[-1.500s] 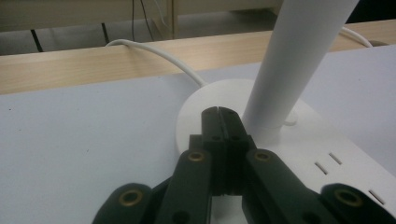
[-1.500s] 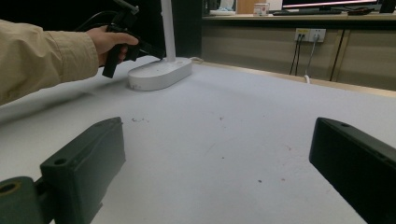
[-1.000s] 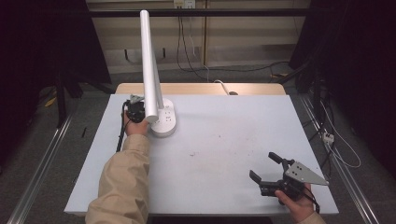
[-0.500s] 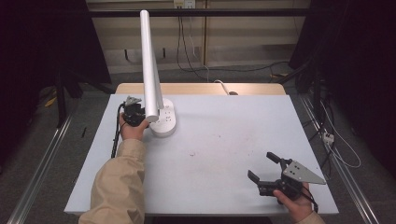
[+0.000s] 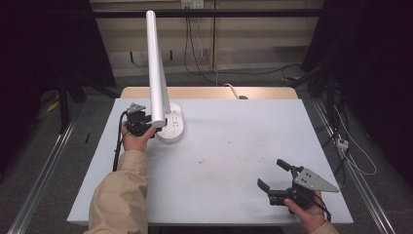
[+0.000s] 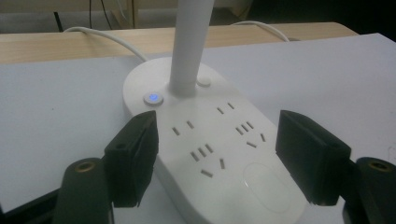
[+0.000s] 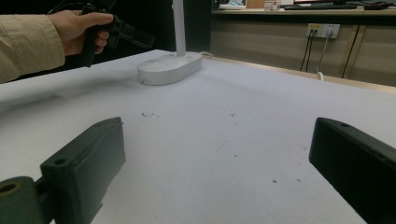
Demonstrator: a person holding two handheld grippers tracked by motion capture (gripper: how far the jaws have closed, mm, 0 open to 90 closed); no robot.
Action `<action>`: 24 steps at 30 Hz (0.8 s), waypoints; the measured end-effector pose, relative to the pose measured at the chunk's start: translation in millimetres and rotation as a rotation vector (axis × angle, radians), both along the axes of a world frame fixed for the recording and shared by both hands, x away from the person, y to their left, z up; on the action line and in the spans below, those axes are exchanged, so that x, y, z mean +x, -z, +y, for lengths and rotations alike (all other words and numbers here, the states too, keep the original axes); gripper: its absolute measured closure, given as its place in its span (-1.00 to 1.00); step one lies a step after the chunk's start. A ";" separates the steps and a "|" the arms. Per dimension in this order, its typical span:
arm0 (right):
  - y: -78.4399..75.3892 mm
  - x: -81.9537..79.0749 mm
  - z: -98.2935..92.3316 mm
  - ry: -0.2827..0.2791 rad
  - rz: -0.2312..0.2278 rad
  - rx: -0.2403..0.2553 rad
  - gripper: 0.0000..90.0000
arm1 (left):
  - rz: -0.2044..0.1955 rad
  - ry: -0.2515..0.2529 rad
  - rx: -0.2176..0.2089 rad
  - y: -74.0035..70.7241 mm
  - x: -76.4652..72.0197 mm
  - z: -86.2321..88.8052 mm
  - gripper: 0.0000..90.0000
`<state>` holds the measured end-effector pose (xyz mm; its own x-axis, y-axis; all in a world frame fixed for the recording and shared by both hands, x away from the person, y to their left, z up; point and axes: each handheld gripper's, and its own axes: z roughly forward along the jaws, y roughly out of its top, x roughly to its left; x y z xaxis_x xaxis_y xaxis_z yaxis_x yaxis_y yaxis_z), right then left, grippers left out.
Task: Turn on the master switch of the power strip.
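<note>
Table point(image 5: 234, 146): white top, light scuffs mid-surface, wooden edge along the far side.

Lamp point(image 5: 158, 73): white post rising upright from an oval white base point(image 6: 219, 154) standing at the far left of the table. Base carries socket slots and a small button lit blue point(image 6: 153, 98); white cord point(image 6: 102, 39) runs off behind it.

Left gripper point(image 6: 219, 163): held just beside the base, jaws straddling its near end without touching it. Jaws have just been opening; released, nothing gripped.

Right gripper point(image 5: 278, 176): near right corner, well apart from the lamp, jaws spread wide over bare table, empty.
</note>
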<state>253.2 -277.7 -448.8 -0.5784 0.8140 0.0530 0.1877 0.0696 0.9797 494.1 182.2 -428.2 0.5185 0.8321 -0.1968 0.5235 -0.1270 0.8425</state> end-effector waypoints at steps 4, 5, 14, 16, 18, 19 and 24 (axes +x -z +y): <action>-0.1 0.3 0.5 -0.002 0.004 0.002 -0.93 | 0.006 0.011 0.010 -1.0 -4.3 -1.5 -0.45; 0.1 0.6 0.7 -0.003 0.004 0.002 -0.93 | 0.008 0.017 0.012 -1.6 -5.7 -1.1 -0.47; -1.0 0.4 1.4 -0.004 0.004 0.009 -0.93 | -0.004 0.032 0.007 -9.3 -16.0 -1.7 -0.58; -1.7 -0.7 0.8 -0.004 0.000 0.008 -0.93 | -0.007 0.031 0.002 -10.6 -18.9 -2.9 -0.61; -2.6 -1.8 0.3 0.001 -0.004 0.010 -0.93 | -0.012 0.032 -0.001 -11.7 -21.8 -3.0 -0.61; -3.1 -2.0 0.0 0.000 -0.005 0.011 -0.93 | -0.012 0.033 -0.005 -12.4 -23.2 -3.0 -0.62; -4.2 -2.1 0.2 0.000 -0.008 0.009 -0.93 | -0.020 0.038 -0.004 -16.1 -29.3 -3.6 -0.65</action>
<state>251.1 -277.5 -444.6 -0.5790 0.8134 0.0555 0.1796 0.0608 0.9819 464.9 178.6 -412.1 0.5539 0.8107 -0.1897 0.5015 -0.1430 0.8533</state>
